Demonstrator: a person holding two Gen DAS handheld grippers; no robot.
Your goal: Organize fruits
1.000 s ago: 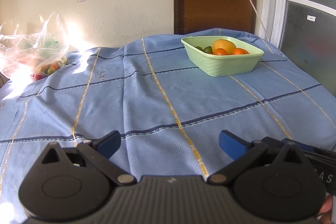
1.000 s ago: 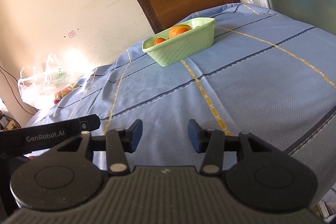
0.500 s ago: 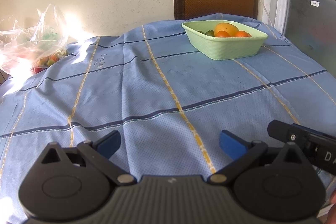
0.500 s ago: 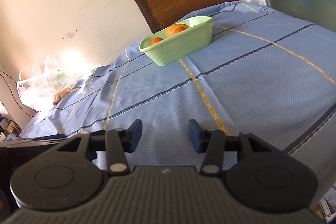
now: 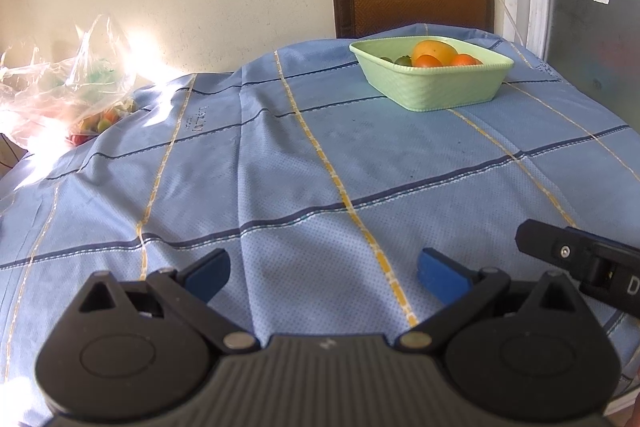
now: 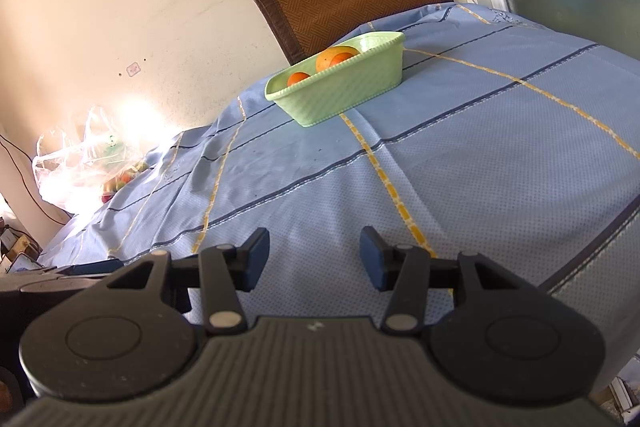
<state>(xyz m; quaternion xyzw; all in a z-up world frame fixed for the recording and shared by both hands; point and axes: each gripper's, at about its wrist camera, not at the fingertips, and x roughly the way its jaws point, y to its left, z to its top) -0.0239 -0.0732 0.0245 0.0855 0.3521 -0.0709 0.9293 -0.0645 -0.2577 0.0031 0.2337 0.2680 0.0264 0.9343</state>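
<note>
Blue checked tablecloth [image 5: 320,147]. Left wrist view: left gripper [image 5: 322,271] wide, empty; green basket [image 5: 436,89] far right holding orange and yellow fruits [image 5: 434,51]; fruit bag [image 5: 60,95] far left, the likely next source. Right wrist view: right gripper [image 6: 313,254] parted, empty; basket [image 6: 340,89] well ahead.

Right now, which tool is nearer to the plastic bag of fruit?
Left. The left tool sits on the plastic bag side; the right tool is further toward the green basket side.

The tablecloth [image 5: 304,163] is matt woven cloth. The basket [image 5: 436,87] looks like textured plastic. The bag [image 5: 60,91] is glossy, crinkled plastic film.
</note>
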